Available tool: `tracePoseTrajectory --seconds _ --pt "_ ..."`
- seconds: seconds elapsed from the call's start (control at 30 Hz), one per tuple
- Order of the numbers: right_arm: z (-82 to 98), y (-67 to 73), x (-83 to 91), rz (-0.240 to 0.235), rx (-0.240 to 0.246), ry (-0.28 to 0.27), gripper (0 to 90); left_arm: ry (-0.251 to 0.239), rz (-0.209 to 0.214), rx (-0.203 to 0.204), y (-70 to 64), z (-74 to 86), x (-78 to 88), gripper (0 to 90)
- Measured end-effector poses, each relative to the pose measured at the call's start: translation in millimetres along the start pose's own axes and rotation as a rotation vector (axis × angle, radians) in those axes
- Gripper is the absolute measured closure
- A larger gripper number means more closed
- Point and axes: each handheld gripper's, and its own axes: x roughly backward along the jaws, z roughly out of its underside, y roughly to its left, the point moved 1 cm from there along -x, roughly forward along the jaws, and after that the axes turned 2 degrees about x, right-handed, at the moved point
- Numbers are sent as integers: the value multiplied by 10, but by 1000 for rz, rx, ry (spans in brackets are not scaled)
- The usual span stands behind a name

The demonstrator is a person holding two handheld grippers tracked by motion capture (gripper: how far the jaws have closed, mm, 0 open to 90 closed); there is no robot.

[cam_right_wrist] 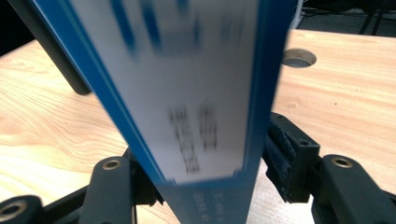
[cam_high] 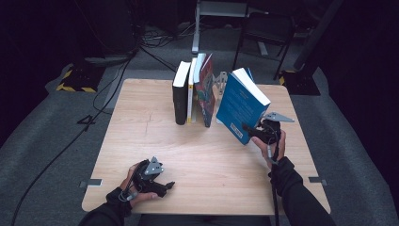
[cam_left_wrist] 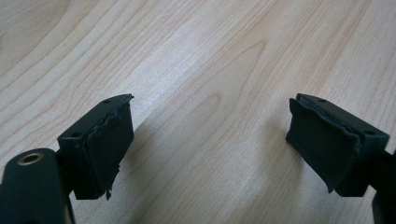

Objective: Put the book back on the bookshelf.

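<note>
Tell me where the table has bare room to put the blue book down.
The table is bare left of the standing books and between both grippers in front. It is crowded at the back, where the blue book leans close beside them.

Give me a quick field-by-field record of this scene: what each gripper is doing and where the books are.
right gripper: shut on blue book, which is tilted, beside the row
left gripper: open, holding nothing, low over wooden table
row of books: standing upright at the table's far side, black book at its left end
metal bookend: behind the row
</note>
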Motion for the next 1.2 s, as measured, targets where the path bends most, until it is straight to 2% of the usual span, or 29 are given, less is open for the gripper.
tracePoseTrajectory --seconds 0.07,0.13,0.23,0.3,0.37,0.47,0.73,1.2 --pt "22 6 -26 -5 0 10 461 0 -1 -1 1 -1 0 145" --pt "73 43 -67 13 30 2 523 0 -1 -1 1 -1 0 145" --pt "106 113 -125 54 58 3 555 0 -1 -1 2 -1 0 145" --pt "101 140 -139 67 38 -4 570 0 -1 -1 2 -1 0 145" --pt "94 185 -159 89 45 -11 585 0 -1 -2 2 -1 0 145" --pt "81 263 -206 132 24 -28 593 0 -1 -1 2 -1 0 145" --pt "13 325 -344 189 -22 -41 596 0 -1 -1 2 -1 0 145" --pt "-78 334 -510 224 -41 -41 595 0 -1 -1 2 -1 0 145"
